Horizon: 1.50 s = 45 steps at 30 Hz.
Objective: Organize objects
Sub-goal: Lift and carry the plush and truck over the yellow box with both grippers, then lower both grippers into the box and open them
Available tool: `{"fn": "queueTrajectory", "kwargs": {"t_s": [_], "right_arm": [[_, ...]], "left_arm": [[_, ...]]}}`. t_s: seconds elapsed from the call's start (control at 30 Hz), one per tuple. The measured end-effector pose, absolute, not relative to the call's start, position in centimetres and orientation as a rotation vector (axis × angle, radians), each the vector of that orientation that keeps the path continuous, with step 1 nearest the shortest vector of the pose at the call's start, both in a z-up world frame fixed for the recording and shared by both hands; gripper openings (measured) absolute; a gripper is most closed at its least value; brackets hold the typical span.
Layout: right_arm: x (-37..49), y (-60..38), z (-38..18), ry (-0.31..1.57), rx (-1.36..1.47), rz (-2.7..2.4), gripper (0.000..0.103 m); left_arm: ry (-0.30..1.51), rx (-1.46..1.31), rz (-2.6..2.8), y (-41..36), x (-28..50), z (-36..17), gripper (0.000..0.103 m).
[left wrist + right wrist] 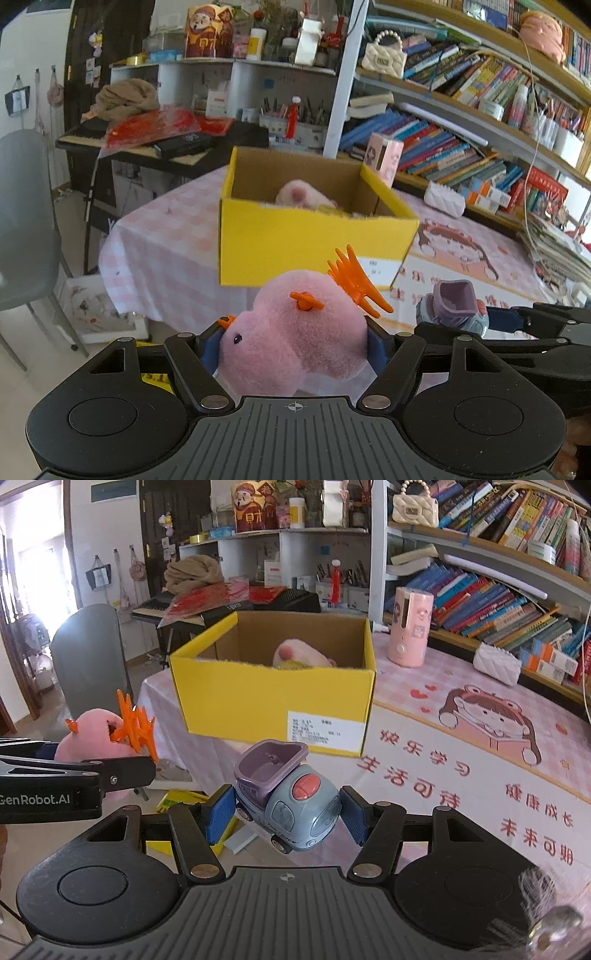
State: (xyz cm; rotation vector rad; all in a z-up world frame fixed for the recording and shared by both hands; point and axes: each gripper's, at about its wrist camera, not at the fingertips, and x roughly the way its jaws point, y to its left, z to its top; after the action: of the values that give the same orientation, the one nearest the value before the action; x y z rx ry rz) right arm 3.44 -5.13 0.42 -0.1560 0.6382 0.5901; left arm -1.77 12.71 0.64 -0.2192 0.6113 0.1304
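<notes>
My left gripper (291,343) is shut on a pink plush toy (295,332) with orange spikes, held in the air short of the table edge. My right gripper (288,812) is shut on a small grey-blue toy truck (288,794) with a purple bucket, its blue pads pressing both sides. Each held toy shows in the other view too: the truck (454,306) at the right, the plush (99,734) at the left. Ahead on the table stands an open yellow cardboard box (314,240) (273,698). A pink plush (303,194) (299,655) lies inside it.
The table (480,775) wears a pink checked cloth with a cartoon girl. A pink cylinder (410,626) and a white quilted pouch (496,662) stand right of the box. Bookshelves (461,122) line the right wall. A grey chair (26,221) and a keyboard stand are at left.
</notes>
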Motion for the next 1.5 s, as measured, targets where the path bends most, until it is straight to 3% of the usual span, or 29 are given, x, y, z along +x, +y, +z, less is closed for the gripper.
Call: {"fn": "queueTrajectory", "kwargs": {"t_s": [0.6, 0.97, 1.5], "right_arm": [[13.9, -2.0, 4.9, 0.479, -0.138, 0.641, 0.059], [21.2, 0.0, 3.8, 0.475, -0.219, 0.706, 0.059], [26.3, 3.2, 0.0, 0.46, -0.552, 0.859, 0.059]], "left_arm": [[0.503, -0.196, 0.196, 14.8, 7.8, 3.9, 0.073], [0.553, -0.187, 0.26, 15.1, 13.8, 2.5, 0.073], [0.677, -0.135, 0.308, 14.4, 19.4, -0.1, 0.073]]}}
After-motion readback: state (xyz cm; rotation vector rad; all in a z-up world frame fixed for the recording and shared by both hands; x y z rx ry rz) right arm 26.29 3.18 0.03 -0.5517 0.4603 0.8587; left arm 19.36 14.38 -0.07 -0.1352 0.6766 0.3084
